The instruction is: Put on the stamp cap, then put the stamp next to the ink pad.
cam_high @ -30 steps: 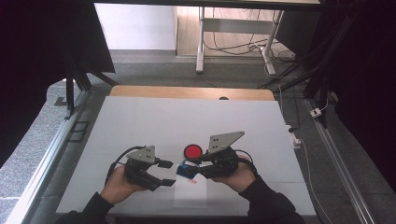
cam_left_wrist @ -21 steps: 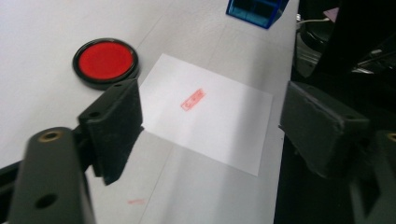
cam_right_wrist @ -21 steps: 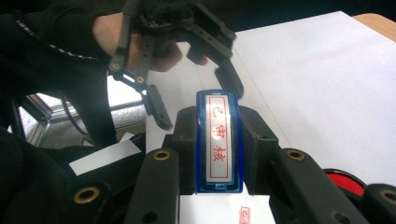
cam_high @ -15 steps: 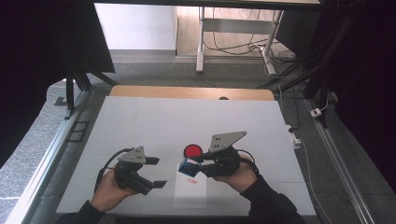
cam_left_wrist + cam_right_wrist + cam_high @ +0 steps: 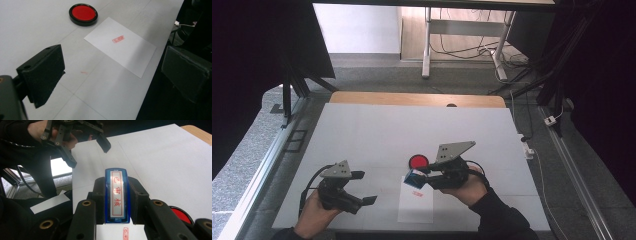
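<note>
My right gripper [image 5: 418,176] is shut on a blue stamp [image 5: 414,179] with a white label and red characters [image 5: 117,195], held just above a white sheet of paper [image 5: 417,207]. The sheet bears a small red stamp mark [image 5: 118,39]. A round red ink pad [image 5: 418,161] in a black rim lies just beyond the paper. My left gripper [image 5: 364,188] sits to the left of the sheet near the table's front edge. Its jaws have just been opening and stand wide apart, nothing between them [image 5: 112,75]. In the right gripper view the left gripper [image 5: 86,148] appears farther off.
The white table top [image 5: 412,130] has a wooden strip [image 5: 412,99] along its far edge. Metal rails [image 5: 267,165] run along both sides. The front edge lies close under both hands. Cables and desk legs stand on the floor beyond.
My left gripper has drawn back to the left, away from the stamp and paper, and its jaws have spread. The right gripper has kept still with the stamp.
</note>
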Demonstrator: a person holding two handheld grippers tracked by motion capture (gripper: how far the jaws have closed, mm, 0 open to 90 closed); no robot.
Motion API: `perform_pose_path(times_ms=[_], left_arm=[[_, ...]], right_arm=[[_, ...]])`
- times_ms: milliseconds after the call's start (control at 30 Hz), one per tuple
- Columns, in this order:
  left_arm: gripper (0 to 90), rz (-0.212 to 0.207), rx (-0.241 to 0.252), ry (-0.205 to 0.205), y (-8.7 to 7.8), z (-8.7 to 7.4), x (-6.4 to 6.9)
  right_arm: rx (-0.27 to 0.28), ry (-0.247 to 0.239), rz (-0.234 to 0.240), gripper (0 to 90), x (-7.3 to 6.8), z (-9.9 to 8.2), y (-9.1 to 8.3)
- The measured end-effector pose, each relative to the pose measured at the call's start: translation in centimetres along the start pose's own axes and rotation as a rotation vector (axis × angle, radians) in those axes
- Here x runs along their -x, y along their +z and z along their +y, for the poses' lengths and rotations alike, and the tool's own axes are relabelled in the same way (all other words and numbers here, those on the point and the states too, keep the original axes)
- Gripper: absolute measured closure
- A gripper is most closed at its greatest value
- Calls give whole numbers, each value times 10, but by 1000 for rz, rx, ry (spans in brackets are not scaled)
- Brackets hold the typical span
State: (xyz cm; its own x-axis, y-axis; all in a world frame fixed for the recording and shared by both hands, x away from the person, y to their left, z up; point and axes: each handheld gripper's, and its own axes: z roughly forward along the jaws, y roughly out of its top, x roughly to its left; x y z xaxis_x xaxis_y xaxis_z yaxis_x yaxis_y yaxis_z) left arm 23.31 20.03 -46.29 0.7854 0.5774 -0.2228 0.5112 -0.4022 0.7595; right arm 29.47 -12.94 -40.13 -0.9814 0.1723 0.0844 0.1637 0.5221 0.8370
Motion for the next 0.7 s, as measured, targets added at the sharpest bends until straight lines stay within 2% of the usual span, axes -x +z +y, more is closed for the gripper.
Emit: perform_pose_path(times_ms=[467, 600, 700], left_arm=[[5, 66, 28, -66, -14, -15, -3], [5, 84, 19, -82, -15, -19, -3], [2, 96, 6, -78, -15, -22, -2]], right_arm=[[-7, 10, -13, 697, 2, -1, 0], [-7, 9, -15, 697, 2, -1, 0], [-11, 6, -20, 696, 2, -1, 0]])
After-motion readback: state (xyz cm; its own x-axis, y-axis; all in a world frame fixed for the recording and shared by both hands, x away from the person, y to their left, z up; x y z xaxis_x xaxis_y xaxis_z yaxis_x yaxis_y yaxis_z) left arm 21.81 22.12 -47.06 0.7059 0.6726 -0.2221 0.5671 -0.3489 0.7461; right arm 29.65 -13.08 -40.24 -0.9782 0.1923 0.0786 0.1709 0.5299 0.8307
